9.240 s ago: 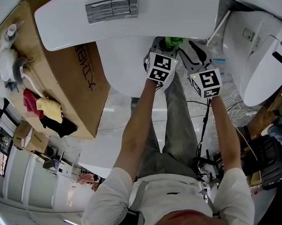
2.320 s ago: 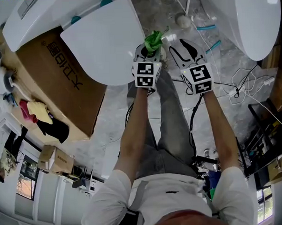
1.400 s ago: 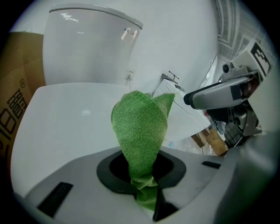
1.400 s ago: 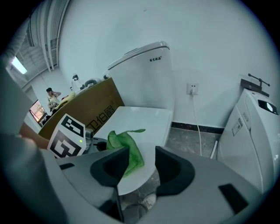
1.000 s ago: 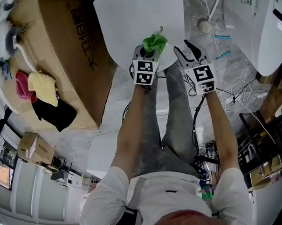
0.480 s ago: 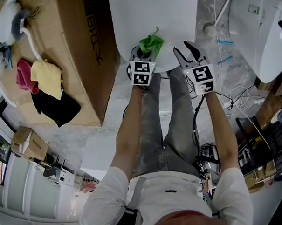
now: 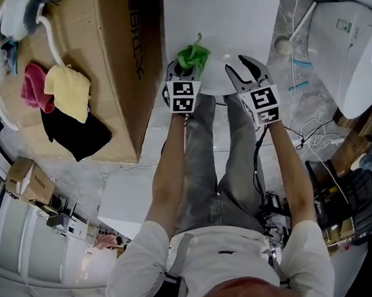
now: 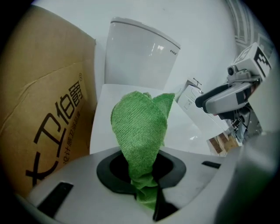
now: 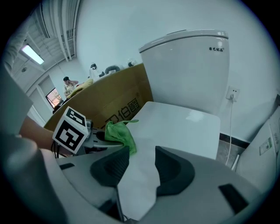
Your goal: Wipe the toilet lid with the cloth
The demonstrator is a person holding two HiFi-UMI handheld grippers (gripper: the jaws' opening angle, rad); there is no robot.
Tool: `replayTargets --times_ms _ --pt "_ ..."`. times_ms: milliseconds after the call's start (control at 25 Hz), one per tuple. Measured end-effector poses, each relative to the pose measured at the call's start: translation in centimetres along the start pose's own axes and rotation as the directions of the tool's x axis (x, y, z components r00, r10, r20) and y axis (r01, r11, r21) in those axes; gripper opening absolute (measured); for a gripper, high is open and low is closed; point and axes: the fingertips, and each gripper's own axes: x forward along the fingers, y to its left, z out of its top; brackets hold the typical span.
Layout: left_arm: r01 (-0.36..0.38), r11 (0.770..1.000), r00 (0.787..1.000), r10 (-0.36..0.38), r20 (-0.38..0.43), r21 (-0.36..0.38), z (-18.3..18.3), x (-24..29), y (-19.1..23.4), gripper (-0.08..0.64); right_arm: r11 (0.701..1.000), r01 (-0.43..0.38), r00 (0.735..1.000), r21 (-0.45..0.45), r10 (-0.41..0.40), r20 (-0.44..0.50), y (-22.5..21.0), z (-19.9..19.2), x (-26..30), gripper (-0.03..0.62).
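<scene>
- A cardboard box (image 7: 118, 74) stands just left of the closed white toilet lid (image 7: 230, 26).
- The left gripper (image 7: 182, 70) has its fingers (image 8: 109, 168) pinched on the green cloth (image 7: 192, 55), which is bunched upright over the lid's near part.
- The right gripper (image 7: 247, 67) hangs beside it over the lid's near edge, its fingers (image 9: 175, 170) apart and holding nothing.

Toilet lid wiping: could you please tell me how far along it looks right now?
Done: the left gripper is shut on the green cloth, so the pickup is complete. In hand: the cloth is held at the near end of the closed toilet lid; contact cannot be confirmed. Left: the wipe itself, as the lid shows no trace either way. The right gripper is open and empty.
</scene>
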Motion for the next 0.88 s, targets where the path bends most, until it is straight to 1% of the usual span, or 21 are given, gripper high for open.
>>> replayTargets --times_ms 240,440,680,880 --pt "-0.054 0.998 0.999 0.054 0.001 -0.019 -0.6 -1.0 2.8 0.084 0.999 -0.026 1.000 -0.032 0.026 -0.008 1.4 1.2 1.4 0.187" --pt "-0.093 0.995 0.996 0.093 0.003 -0.029 -1.2 -2.0 4.6 0.084 0.999 -0.024 1.000 -0.036 0.024 -0.017 1.8 1.2 1.8 0.187" --pt "-0.113 0.994 0.994 0.113 -0.006 -0.003 -2.7 -2.8 4.7 0.084 1.000 0.002 1.000 -0.008 -0.002 -0.026 1.4 -0.2 0.8 0.187" --pt "-0.114 0.993 0.993 0.114 -0.022 -0.012 -3.6 -3.3 3.9 0.084 1.000 0.027 0.999 0.015 -0.027 -0.026 0.6 -1.4 -0.2 0.187"
